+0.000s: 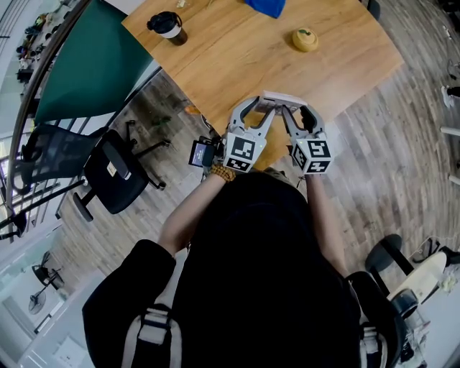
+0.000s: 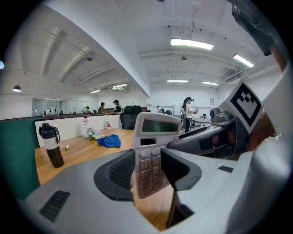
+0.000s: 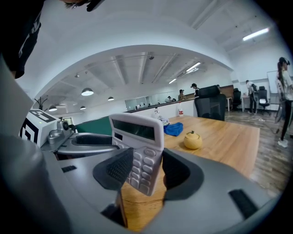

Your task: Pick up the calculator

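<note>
A light grey calculator [image 1: 277, 99] with a dark screen hangs over the near edge of the wooden table [image 1: 237, 57], held from both ends. My left gripper [image 1: 260, 106] is shut on its left end and my right gripper [image 1: 295, 108] is shut on its right end. In the left gripper view the calculator [image 2: 153, 151] stands upright between the dark pads of the left gripper [image 2: 146, 167], keys facing the camera. In the right gripper view the calculator [image 3: 139, 155] leans slightly, with the right gripper [image 3: 146, 169] pressing on both of its sides.
A dark tumbler with a white band [image 1: 169, 27] stands at the table's far left. A yellow pumpkin-shaped pot [image 1: 305, 39] and a blue cloth [image 1: 266, 6] lie farther back. A black office chair [image 1: 108, 172] stands left of me beside a green partition [image 1: 93, 65].
</note>
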The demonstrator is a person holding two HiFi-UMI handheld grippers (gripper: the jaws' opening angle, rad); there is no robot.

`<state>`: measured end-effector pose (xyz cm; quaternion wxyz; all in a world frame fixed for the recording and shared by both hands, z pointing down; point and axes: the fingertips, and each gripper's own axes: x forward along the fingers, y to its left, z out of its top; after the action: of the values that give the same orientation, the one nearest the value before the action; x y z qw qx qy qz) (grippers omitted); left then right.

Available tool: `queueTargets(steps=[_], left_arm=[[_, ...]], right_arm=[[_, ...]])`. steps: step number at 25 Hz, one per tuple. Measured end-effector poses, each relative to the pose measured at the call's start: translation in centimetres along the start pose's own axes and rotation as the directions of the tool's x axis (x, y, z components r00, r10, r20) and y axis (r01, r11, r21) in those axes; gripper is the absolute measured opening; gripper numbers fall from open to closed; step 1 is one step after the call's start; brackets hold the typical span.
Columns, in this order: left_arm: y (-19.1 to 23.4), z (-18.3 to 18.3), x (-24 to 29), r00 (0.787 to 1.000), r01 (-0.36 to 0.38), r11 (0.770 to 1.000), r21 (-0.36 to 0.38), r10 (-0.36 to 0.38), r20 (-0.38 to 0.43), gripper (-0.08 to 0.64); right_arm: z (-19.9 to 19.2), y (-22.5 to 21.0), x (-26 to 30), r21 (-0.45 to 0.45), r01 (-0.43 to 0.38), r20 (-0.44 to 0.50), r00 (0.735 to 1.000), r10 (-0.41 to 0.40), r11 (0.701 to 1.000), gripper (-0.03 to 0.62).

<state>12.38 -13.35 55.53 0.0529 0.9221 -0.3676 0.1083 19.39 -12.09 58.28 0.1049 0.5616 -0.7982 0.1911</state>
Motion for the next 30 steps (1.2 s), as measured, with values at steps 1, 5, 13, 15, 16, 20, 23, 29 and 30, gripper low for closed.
queueTargets(steps=[1, 5, 13, 15, 16, 20, 23, 29, 30], left_arm=[[0.0, -0.1, 0.0, 1.0, 0.003, 1.0, 0.002, -0.003, -0.004, 0.19], [0.1, -0.4, 0.0, 1.0, 0.003, 1.0, -0.001, -0.003, -0.012, 0.19], [0.3, -0.9, 0.1, 1.0, 0.003, 1.0, -0.012, -0.003, -0.027, 0.19], [0.3, -1.2, 0.0, 0.999, 0.005, 1.0, -0.016, -0.005, -0.035, 0.19], [0.3, -1.4, 0.0, 0.999, 0.006, 1.0, -0.017, -0.007, -0.04, 0.19], [0.2, -2.0, 0.3, 0.997, 0.02, 0.999, -0.031, -0.022, -0.07, 0.19], [-0.1, -2.7, 0.4, 0.994, 0.04, 0.998, -0.048, -0.044, -0.095, 0.19], [0.0, -3.9, 0.2, 0.991, 0.032, 0.998, -0.058, -0.039, -0.13, 0.19], [0.1, -4.1, 0.1, 0.99, 0.031, 0.998, -0.06, -0.039, -0.137, 0.19]], right_arm=[[-0.1, 0.0, 0.0, 0.0, 0.003, -0.004, 1.0, -0.003, 1.0, 0.209], [-0.3, 0.0, 0.1, -0.006, -0.003, -0.015, 1.0, 0.002, 1.0, 0.207], [-0.7, 0.1, 0.5, -0.006, -0.005, -0.038, 0.999, 0.004, 1.0, 0.206], [-1.0, 0.1, 0.5, -0.004, -0.002, -0.048, 0.999, 0.002, 1.0, 0.206], [-1.2, 0.1, 0.6, -0.003, -0.001, -0.054, 0.999, 0.001, 1.0, 0.206], [-1.7, -0.1, 0.7, 0.006, 0.003, -0.077, 0.997, -0.002, 1.0, 0.206], [-2.3, -0.3, 0.6, 0.005, 0.008, -0.102, 0.995, -0.008, 1.0, 0.206], [-3.7, 0.1, 0.9, 0.023, 0.006, -0.138, 0.99, -0.003, 1.0, 0.206], [-3.9, 0.1, 1.0, 0.026, 0.005, -0.144, 0.99, -0.001, 1.0, 0.206]])
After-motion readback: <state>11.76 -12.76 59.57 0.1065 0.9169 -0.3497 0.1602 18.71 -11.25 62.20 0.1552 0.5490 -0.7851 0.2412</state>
